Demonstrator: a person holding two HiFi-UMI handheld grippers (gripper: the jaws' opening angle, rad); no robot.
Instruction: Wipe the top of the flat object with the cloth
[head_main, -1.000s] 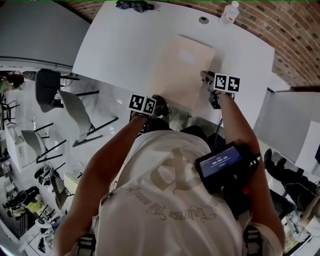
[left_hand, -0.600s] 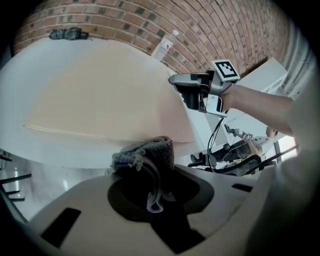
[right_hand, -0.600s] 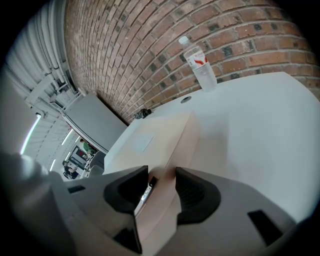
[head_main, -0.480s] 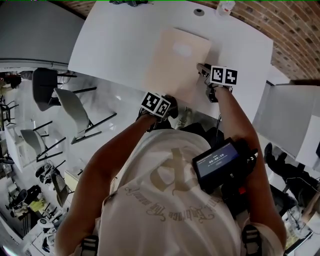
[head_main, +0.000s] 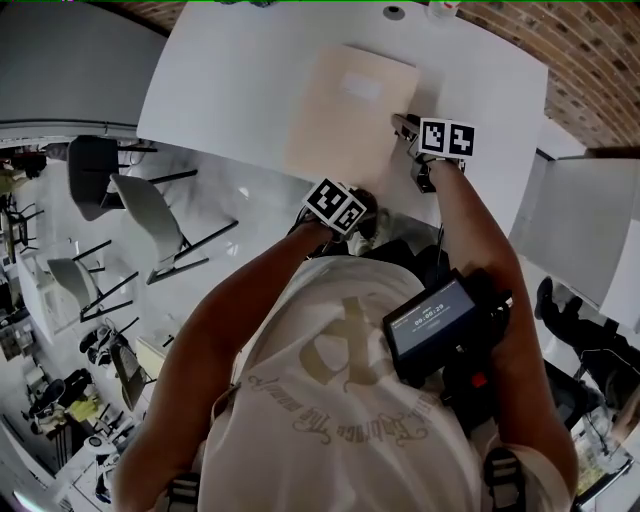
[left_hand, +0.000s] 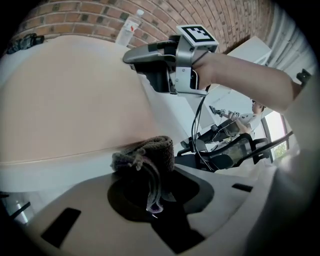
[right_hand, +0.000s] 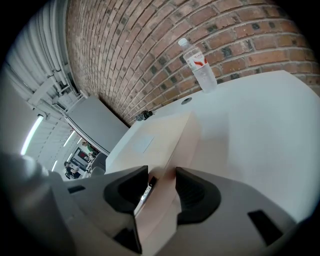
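Dark, coarse-woven cloth (left_hand: 146, 153) sat bunched between the jaws of the left gripper (left_hand: 150, 192), which were closed on it, with one loose strand hanging down in front of the pads. That single cloth was at the near edge of the one flat object (head_main: 345, 115), a pale beige slab lying on the white table (head_main: 230, 90); whether the cloth pressed on the slab's top could not be told. The right gripper (right_hand: 161, 186), the second of the two, had its jaws set narrowly on either side of the slab's right-hand edge, gripping it. In the head view each gripper showed its one marker cube, the left at the slab's near corner and the right at its right side, with one bare forearm behind each. One faint rectangular label (head_main: 360, 86) lay on the slab towards its far end. Beyond the slab stood one clear plastic bottle (right_hand: 199, 65) with a white cap, near one small round hole (right_hand: 186, 100) in the tabletop, and one small dark heap (left_hand: 22, 42) lay at the table's far edge. A brick wall (right_hand: 150, 45) ran behind the table. One screen (head_main: 435, 325) was strapped to the person's chest, and several chairs (head_main: 150, 215) stood on the floor to the left.
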